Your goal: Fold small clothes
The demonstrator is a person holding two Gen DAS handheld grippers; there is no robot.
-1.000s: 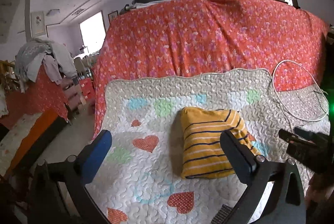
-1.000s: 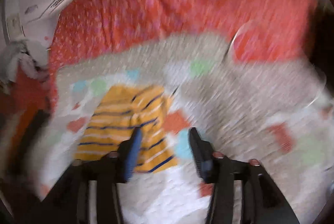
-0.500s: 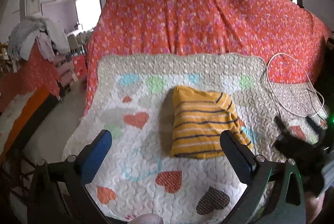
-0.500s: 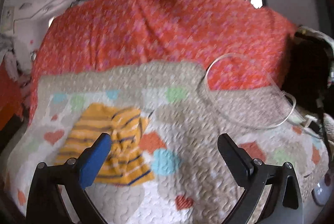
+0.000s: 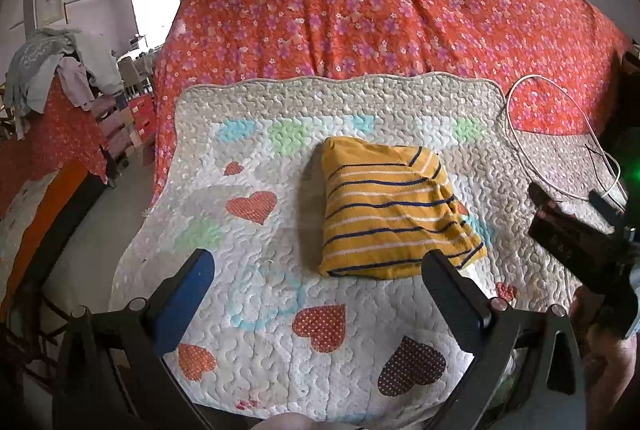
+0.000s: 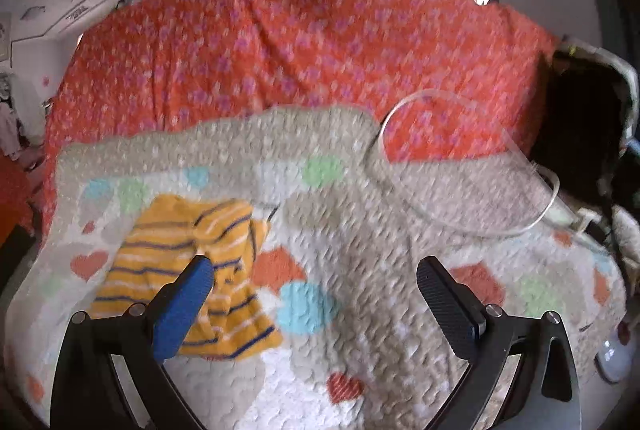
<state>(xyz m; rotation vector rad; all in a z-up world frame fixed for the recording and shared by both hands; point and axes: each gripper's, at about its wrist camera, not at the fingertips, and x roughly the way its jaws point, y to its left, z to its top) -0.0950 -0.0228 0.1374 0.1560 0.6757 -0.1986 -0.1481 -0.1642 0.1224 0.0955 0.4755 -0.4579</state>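
A folded yellow garment with navy and white stripes [image 5: 388,213] lies on a quilted mat with hearts [image 5: 256,294]. It also shows in the right wrist view [image 6: 188,270], at the left. My left gripper [image 5: 318,270] is open and empty, held back from the garment's near edge. My right gripper [image 6: 316,278] is open and empty, above the mat to the right of the garment. The right gripper also shows in the left wrist view [image 5: 568,213] at the right edge.
An orange floral bedspread [image 5: 380,9] covers the bed behind the mat. A white cable [image 5: 560,133] loops at the mat's right; it also shows in the right wrist view [image 6: 460,169]. A dark bag [image 6: 576,121] stands at the right. Clothes are piled on furniture [image 5: 52,61] at the left.
The right gripper opened wide and drew back from the garment toward the right. The left gripper pulled back a little, so more of the mat shows. The garment stayed folded in place.
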